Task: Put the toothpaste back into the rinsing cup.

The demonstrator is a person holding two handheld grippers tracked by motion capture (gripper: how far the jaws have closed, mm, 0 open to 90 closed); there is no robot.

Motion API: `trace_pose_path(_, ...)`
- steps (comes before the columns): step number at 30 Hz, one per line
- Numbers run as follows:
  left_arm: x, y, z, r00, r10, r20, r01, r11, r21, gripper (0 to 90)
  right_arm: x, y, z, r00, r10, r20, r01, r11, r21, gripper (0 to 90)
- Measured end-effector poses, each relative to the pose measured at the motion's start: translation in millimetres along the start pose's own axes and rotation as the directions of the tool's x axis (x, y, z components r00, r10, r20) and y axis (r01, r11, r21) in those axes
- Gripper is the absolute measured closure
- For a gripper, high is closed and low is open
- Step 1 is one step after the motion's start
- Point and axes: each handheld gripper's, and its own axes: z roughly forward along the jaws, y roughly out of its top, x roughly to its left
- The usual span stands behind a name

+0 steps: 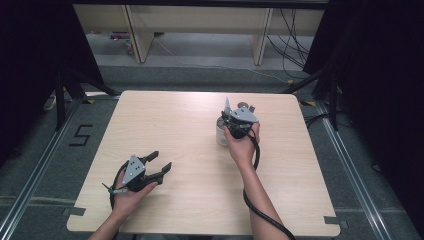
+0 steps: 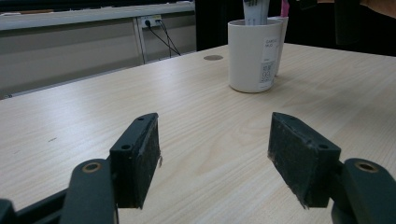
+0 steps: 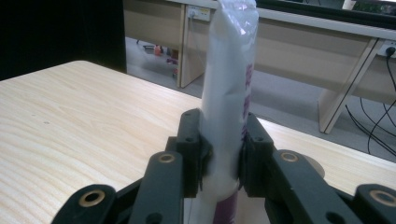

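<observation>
Right fingers [image 3: 223, 156]: pinching the upright white tube [image 3: 229, 93], one pad on each side, over the white cup [image 1: 221, 132].
Left fingers [image 2: 215, 156]: spread, nothing between.
Open room: bare counter [image 1: 190, 150] ahead of the left fingers; counter edges well apart.

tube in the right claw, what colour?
White tube with purple lettering down one side and a purple band low down; right gripper view shows it best.

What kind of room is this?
Probably a lab or test room. A bare wooden table stands between black curtains, with cables on the grey floor and a taped number 5.
</observation>
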Motion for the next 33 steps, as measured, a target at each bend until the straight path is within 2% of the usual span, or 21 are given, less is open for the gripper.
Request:
trace_pose_path(2, 0.0, 0.0, -0.1, 1.0000, 0.000, 0.000, 0.000, 1.0000, 0.000, 33.5, -0.8, 0.1, -0.1, 1.0000, -0.002, -0.007, 0.002, 1.000, -0.001, 72.8)
trace_pose_path(5, 0.0, 0.0, -0.1, 1.0000, 0.002, 0.000, -0.002, 1.0000, 0.001, 33.5, -3.0, 0.6, -1.6, 0.9995, -0.031, -0.004, 0.031, 1.000, -0.004, 72.0)
trace_pose_path(10, 0.0, 0.0, -0.2, 1.0000, 0.003, 0.000, -0.003, 1.0000, 0.001, 33.5, -3.3, -0.1, -1.7, 0.9997, -0.022, -0.012, 0.022, 1.000, 0.001, 69.2)
trace_pose_path(11, 0.1, 0.0, -0.2, 1.0000, 0.003, 0.000, -0.003, 1.0000, 0.001, 33.5, -2.2, -0.3, -2.6, 1.0000, -0.005, -0.004, 0.005, 1.000, 0.008, 68.3)
trace_pose_path(14, 0.1, -0.1, -0.1, 1.0000, -0.001, 0.000, 0.001, 1.0000, -0.001, 33.5, -1.9, -1.1, -2.0, 1.0000, -0.002, 0.006, 0.002, 1.000, 0.016, 62.0)
trace_pose_path(16, 0.2, -0.1, -0.3, 1.0000, -0.004, 0.001, 0.004, 1.0000, -0.001, 33.5, -4.1, -1.1, -1.6, 0.9993, -0.036, 0.014, 0.036, 0.999, 0.008, 57.8)
trace_pose_path(17, 0.2, -0.1, -0.4, 1.0000, -0.006, 0.002, 0.006, 1.0000, -0.001, 33.5, -4.2, -0.9, -2.6, 0.9992, -0.038, 0.011, 0.038, 0.999, 0.019, 55.6)
trace_pose_path(18, 0.3, -0.1, -0.3, 1.0000, -0.006, 0.002, 0.006, 1.0000, 0.000, 33.5, -1.8, -0.9, -3.6, 1.0000, -0.007, 0.007, 0.006, 1.000, 0.020, 53.8)
trace_pose_path(19, 0.3, -0.1, -0.3, 1.0000, -0.007, 0.002, 0.007, 1.0000, 0.000, 33.5, -0.7, -0.6, -4.8, 1.0000, -0.005, 0.003, 0.005, 1.000, 0.016, 51.8)
trace_pose_path(20, 0.3, -0.1, -0.3, 1.0000, -0.006, 0.002, 0.006, 1.0000, 0.000, 33.5, 0.3, 0.1, -7.1, 0.9999, -0.007, 0.012, 0.007, 1.000, 0.026, 49.4)
trace_pose_path(21, 0.2, -0.1, -0.3, 1.0000, -0.005, 0.002, 0.005, 1.0000, -0.001, 33.5, -1.2, 0.7, -7.5, 0.9989, -0.046, 0.005, 0.046, 0.999, 0.028, 47.6)
trace_pose_path(26, 0.0, 0.0, -0.1, 1.0000, 0.002, 0.000, -0.002, 1.0000, 0.001, 33.5, -2.7, 1.7, -20.3, 0.9998, -0.017, 0.003, 0.017, 0.999, 0.051, 44.7)
trace_pose_path(27, -0.1, 0.1, -0.1, 1.0000, 0.003, 0.000, -0.003, 1.0000, 0.002, 33.5, -4.8, 2.2, -22.3, 0.9994, -0.035, 0.000, 0.035, 0.998, 0.047, 44.4)
trace_pose_path(30, 0.0, -0.1, -0.3, 1.0000, 0.000, 0.000, 0.000, 1.0000, -0.001, 33.5, -5.6, 1.1, -33.1, 0.9995, -0.028, -0.013, 0.029, 0.998, 0.059, 44.1)
trace_pose_path(31, 0.1, -0.1, -0.3, 1.0000, -0.004, 0.000, 0.004, 1.0000, -0.001, 33.5, -5.7, 0.1, -36.7, 0.9993, -0.038, -0.007, 0.038, 0.997, 0.060, 44.0)
trace_pose_path(32, 0.1, -0.1, -0.1, 1.0000, -0.007, 0.000, 0.007, 1.0000, -0.001, 33.4, -6.4, -0.9, -40.1, 0.9985, -0.050, -0.022, 0.051, 0.997, 0.066, 43.9)
trace_pose_path(33, 0.0, -0.1, -0.1, 1.0000, -0.008, -0.001, 0.008, 1.0000, -0.001, 33.5, -6.5, -2.6, -43.9, 0.9989, -0.039, -0.025, 0.040, 0.997, 0.071, 43.9)
